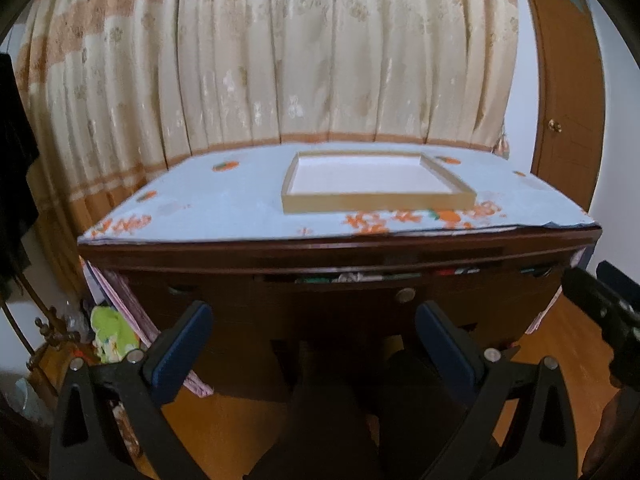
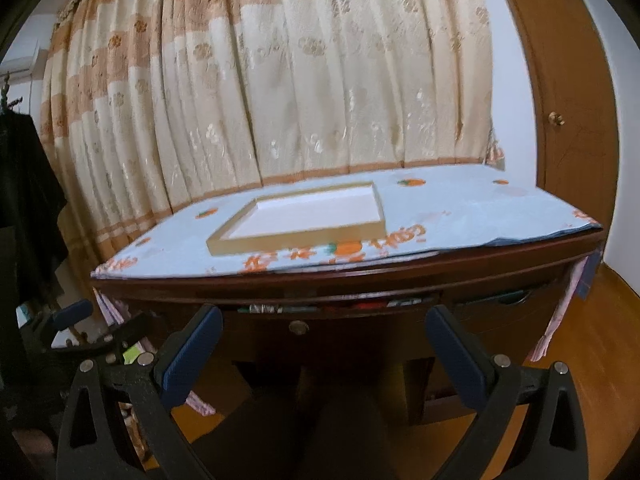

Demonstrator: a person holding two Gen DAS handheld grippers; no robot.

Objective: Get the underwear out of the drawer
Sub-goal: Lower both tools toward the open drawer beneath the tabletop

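A dark wooden desk has a drawer (image 1: pixel 360 300) under its top, with a round metal knob (image 1: pixel 405 295) and a narrow gap above the front where crumpled cloth (image 1: pixel 352 277) and coloured items show. In the right wrist view the same drawer (image 2: pixel 340 332) has its knob (image 2: pixel 298 327) between my fingers' line. My left gripper (image 1: pixel 314 322) is open, short of the drawer front, holding nothing. My right gripper (image 2: pixel 324 326) is open too, a little back from the drawer. The underwear cannot be told apart in the gap.
A shallow wooden tray (image 1: pixel 376 200) with a white floor rests on the blue, orange-printed tablecloth (image 1: pixel 208 208). Cream curtains (image 1: pixel 280 60) hang behind. A wooden door (image 1: pixel 568 112) stands at the right. Clutter and a green cloth (image 1: pixel 112 332) sit on the floor at the left.
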